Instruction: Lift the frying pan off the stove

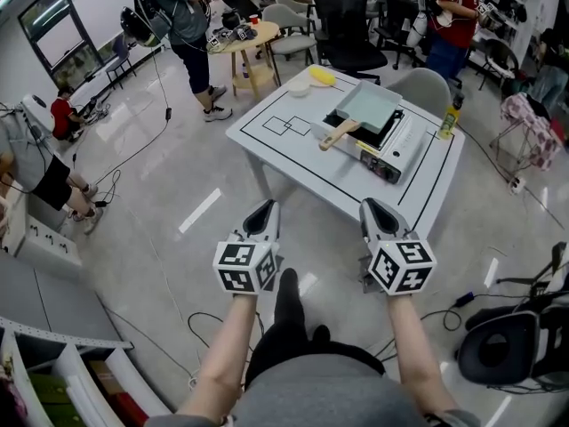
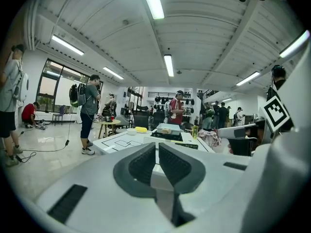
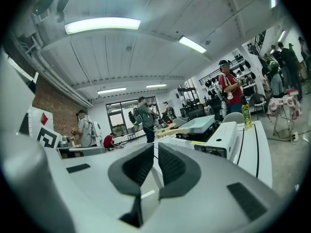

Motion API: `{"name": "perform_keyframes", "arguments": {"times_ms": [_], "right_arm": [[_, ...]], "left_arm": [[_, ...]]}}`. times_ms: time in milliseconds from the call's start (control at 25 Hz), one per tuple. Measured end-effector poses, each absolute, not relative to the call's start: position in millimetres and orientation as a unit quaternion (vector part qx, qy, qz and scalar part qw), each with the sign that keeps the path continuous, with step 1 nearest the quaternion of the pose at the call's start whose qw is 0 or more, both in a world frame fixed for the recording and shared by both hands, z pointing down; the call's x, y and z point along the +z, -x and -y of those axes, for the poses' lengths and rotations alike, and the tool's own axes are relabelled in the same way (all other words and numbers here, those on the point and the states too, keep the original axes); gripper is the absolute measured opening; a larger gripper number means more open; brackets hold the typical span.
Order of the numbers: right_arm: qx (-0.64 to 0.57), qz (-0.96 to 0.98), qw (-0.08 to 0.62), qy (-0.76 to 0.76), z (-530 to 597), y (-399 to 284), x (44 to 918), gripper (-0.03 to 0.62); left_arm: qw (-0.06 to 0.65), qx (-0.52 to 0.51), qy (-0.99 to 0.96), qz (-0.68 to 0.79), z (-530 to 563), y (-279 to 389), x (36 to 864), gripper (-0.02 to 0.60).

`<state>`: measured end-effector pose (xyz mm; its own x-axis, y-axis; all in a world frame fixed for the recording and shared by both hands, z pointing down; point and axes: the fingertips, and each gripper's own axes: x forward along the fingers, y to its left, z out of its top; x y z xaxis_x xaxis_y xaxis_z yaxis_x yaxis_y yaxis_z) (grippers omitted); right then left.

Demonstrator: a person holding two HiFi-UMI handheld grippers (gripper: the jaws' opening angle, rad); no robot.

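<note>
A pale teal rectangular frying pan (image 1: 369,105) with a wooden handle (image 1: 339,134) sits on a white portable stove (image 1: 396,148) on the white table (image 1: 293,154). My left gripper (image 1: 264,210) and right gripper (image 1: 372,207) hover side by side over the floor, short of the table's near edge. Both are shut and hold nothing. In the left gripper view the left gripper (image 2: 157,147) points at the table, with the pan (image 2: 168,128) far ahead. In the right gripper view the right gripper (image 3: 156,147) faces the stove (image 3: 221,140) and pan (image 3: 197,125).
A white bowl (image 1: 299,86) and a yellow object (image 1: 322,76) lie at the table's far corner, and a yellow-green bottle (image 1: 449,118) stands at its right edge. A grey chair (image 1: 425,87) and a black office chair (image 1: 348,25) stand behind. Several people stand around. Cables cross the floor.
</note>
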<state>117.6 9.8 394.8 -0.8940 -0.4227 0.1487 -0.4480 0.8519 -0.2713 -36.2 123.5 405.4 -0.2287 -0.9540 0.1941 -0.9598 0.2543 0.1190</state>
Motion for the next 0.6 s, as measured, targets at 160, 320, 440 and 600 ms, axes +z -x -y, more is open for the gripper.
{"name": "perform_keyframes", "arguments": {"times_ms": [160, 320, 440, 600], "right_arm": [[0.165, 0.959, 0.04, -0.227, 2.4, -97.6, 397.1, 0.045], [0.189, 0.953, 0.032, -0.233, 27.2, -73.2, 397.9, 0.069], [0.206, 0.947, 0.026, -0.246, 50.4, -53.4, 400.2, 0.084], [0.228, 0.935, 0.018, -0.271, 78.4, -30.6, 404.5, 0.093]], "left_arm": [[0.121, 0.01, -0.619, 0.776, -108.2, 57.1, 412.2, 0.027], [0.128, 0.004, -0.632, 0.764, -79.3, 86.9, 418.0, 0.049], [0.134, 0.003, -0.645, 0.752, -51.4, 112.7, 422.5, 0.063], [0.142, 0.0, -0.666, 0.732, -15.4, 146.0, 427.7, 0.074]]}}
